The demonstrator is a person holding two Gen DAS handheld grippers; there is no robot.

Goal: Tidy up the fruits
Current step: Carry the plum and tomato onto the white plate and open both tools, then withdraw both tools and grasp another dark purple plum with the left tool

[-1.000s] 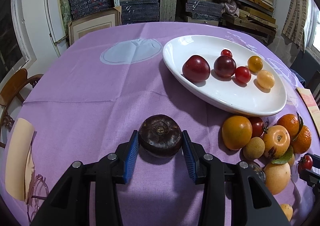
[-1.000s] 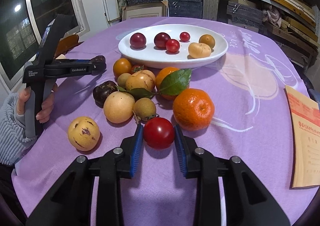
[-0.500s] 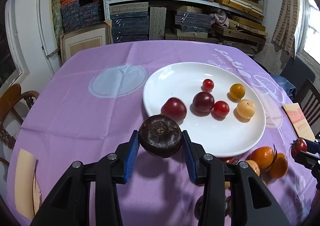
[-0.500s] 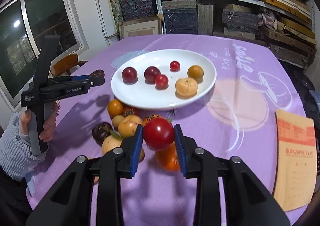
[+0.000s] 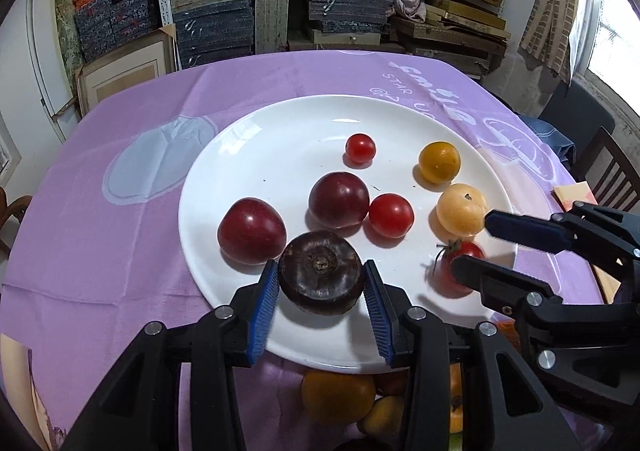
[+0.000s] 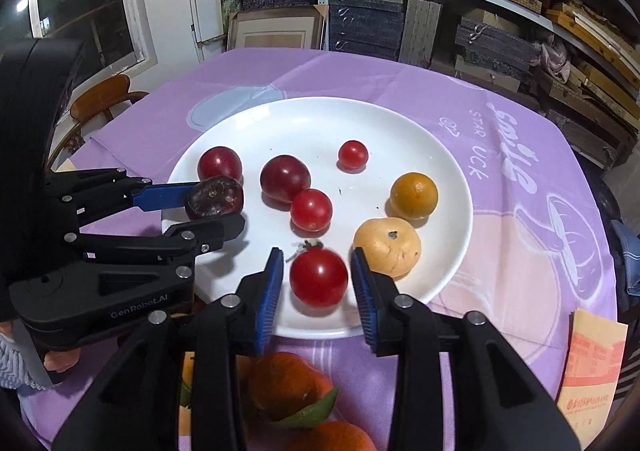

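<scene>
Two claws: I have both over the near edge of the white plate (image 5: 224, 171), each with one fruit between its pads.
Left claw (image 5: 320, 287): narrowed onto the dark brown fruit (image 5: 320, 275); both blue pads touch its sides, and I cannot tell whether it rests on the plate or hangs just above it.
Left risk: if I let go here, I judge the fruit could roll into the dark red plum (image 5: 252, 231) just beside it, or back off the low rim onto the bench.
Left fruit surface: squat and round, dull and rough, with a dried stem scar on top; it should grip well against the ribbed pads.
Plate: glossy glazed white, shallow, slick; it already carries two plums, two small tomatoes, an orange fruit and a pale yellow one.
Right claw (image 6: 318, 279): spread a little wider than the red tomato (image 6: 319, 277); a gap shows on each side, so it has hold of nothing and the tomato sits on the plate.
Right risk: the tomato is smooth, shiny and round, so I judge a brush from a pad as I back out could send it rolling toward the pale yellow fruit (image 6: 387, 247).
Bench: covered in soft purple cloth (image 6: 500, 179), with oranges (image 6: 288, 383) piled near the plate's front edge.
</scene>
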